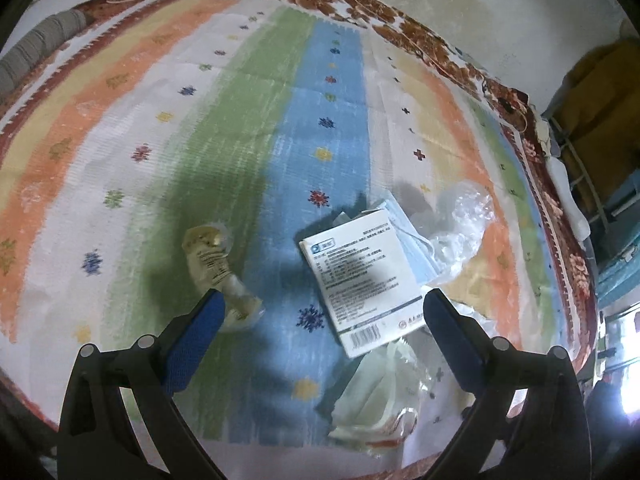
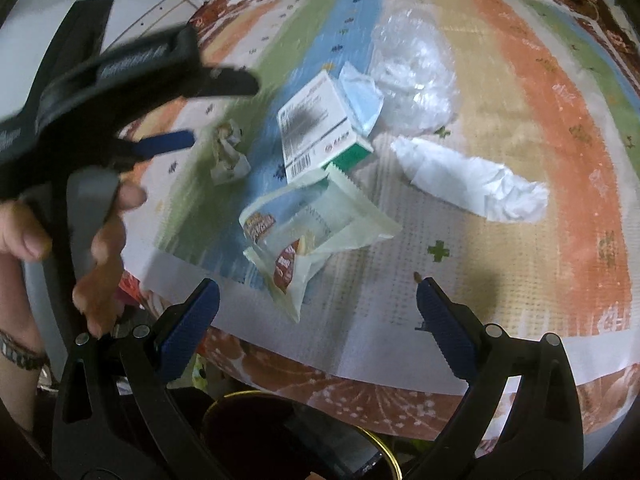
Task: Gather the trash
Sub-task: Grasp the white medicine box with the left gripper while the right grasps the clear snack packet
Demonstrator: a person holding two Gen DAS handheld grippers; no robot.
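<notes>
Both tools spread wide and empty above the litter on the striped surface.

The left tool (image 1: 320,312) hovers between a crumpled wrapper (image 1: 218,270) and a white box (image 1: 356,280), jaws apart; the right tool (image 2: 318,300), equally wide, hangs just short of a snack packet (image 2: 304,236). The pieces look light, creased and overlapping near the surface (image 2: 520,240) edge, so a pinch could, I judge, snag two at once or nudge the packet off.
</notes>
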